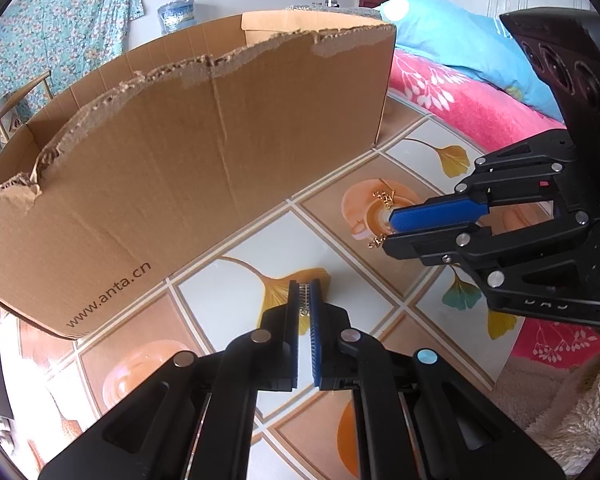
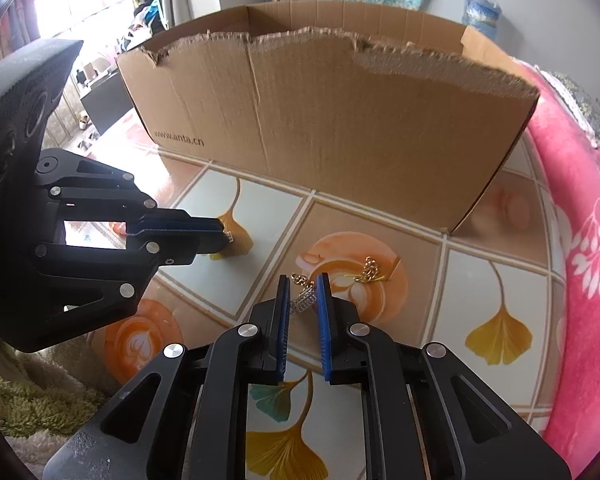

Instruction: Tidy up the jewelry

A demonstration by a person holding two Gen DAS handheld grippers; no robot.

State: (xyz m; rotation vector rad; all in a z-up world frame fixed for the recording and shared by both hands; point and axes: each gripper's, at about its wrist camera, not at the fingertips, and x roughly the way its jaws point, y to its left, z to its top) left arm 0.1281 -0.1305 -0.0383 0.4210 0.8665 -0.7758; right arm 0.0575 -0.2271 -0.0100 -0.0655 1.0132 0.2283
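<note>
My left gripper (image 1: 305,286) points down at the tiled surface, shut on a small silver beaded piece (image 1: 304,300). In the right wrist view that gripper (image 2: 221,236) comes in from the left, and the silver piece (image 2: 229,235) peeks out at its tip. My right gripper (image 2: 303,281) has its blue pads against a silver pendant (image 2: 302,301) on a gold chain (image 2: 369,270). The chain lies on an orange tile and trails to the right. In the left wrist view the right gripper (image 1: 390,229) is low over that chain (image 1: 384,198), with its jaws nearly together.
A torn-edged cardboard box (image 1: 180,160) (image 2: 340,120) stands open-topped just behind both grippers. A pink flowered blanket (image 2: 580,240) (image 1: 464,96) borders the right side. A fluffy rug (image 1: 572,412) (image 2: 40,400) lies at the near edge. The tiles (image 2: 500,280) carry leaf prints.
</note>
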